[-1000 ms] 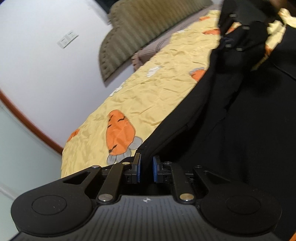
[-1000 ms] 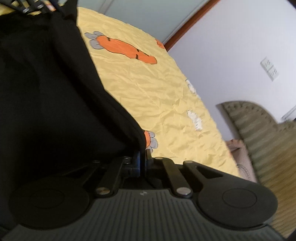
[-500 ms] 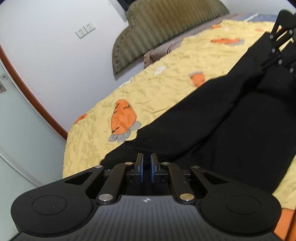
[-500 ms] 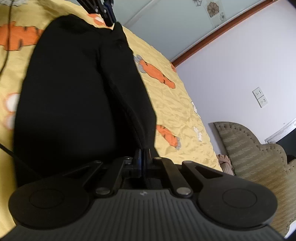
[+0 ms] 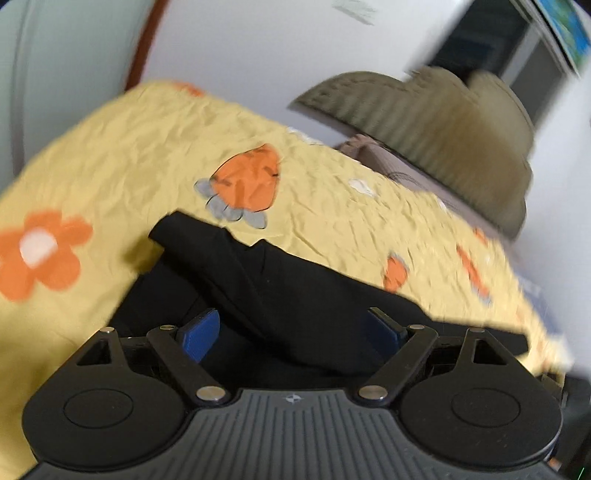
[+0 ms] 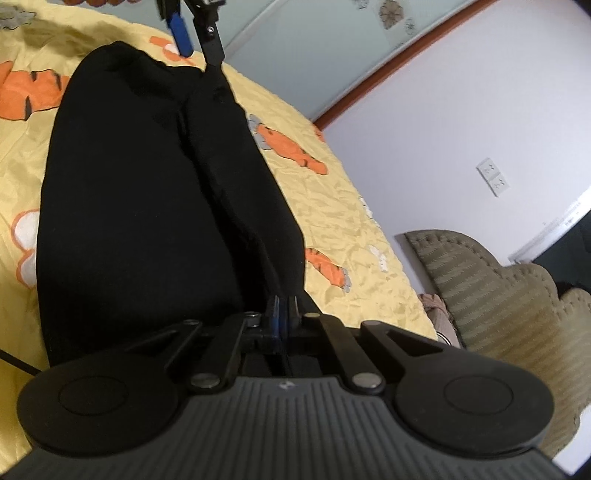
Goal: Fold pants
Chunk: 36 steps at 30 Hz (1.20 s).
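Black pants (image 6: 147, 192) lie folded lengthwise on a yellow bedspread (image 6: 332, 206) with orange carrot prints. My right gripper (image 6: 283, 314) is shut on the near end of the pants. My left gripper (image 5: 299, 325) is open, its blue pads wide apart just above the far end of the pants (image 5: 280, 291), which rests on the bedspread (image 5: 129, 147). The left gripper also shows at the top of the right wrist view (image 6: 192, 26), open and clear of the cloth.
A padded olive headboard (image 6: 498, 295) and a brownish pillow (image 5: 388, 162) stand at the bed's end. A white wall with sockets (image 6: 493, 177) runs along the bed's far side.
My left gripper has opened and let go of the pants end, which now lies on the bed. The left view has swung round. My right gripper stays shut on the cloth.
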Each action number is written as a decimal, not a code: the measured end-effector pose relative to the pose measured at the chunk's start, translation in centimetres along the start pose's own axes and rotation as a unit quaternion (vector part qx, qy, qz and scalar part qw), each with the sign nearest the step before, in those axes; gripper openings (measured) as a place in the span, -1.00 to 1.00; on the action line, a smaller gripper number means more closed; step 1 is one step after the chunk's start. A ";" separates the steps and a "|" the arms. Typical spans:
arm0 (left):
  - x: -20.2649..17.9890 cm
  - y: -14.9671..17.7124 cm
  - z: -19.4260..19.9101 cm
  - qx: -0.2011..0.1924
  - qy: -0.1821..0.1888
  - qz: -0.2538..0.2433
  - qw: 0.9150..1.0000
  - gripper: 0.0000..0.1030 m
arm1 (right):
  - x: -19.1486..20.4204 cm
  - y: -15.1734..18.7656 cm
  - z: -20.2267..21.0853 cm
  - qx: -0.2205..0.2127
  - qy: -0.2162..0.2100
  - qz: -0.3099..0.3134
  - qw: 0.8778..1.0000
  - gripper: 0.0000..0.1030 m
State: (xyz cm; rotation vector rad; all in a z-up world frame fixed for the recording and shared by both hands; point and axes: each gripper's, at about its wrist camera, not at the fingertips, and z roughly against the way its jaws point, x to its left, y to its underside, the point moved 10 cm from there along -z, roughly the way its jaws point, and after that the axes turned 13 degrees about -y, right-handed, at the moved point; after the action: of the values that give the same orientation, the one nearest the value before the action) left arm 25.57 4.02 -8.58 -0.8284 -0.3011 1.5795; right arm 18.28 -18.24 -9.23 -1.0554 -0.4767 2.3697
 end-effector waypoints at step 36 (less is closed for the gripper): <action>4.8 -1.1 -0.5 -0.014 0.003 0.226 0.974 -0.88 | -0.9 2.9 -5.0 0.081 0.038 -0.155 0.984 -0.94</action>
State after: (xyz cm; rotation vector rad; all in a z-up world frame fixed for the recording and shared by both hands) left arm 26.80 8.59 -9.83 -0.9687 -0.1330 1.9992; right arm 21.71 -20.58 -13.33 -0.9216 -0.3818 2.0492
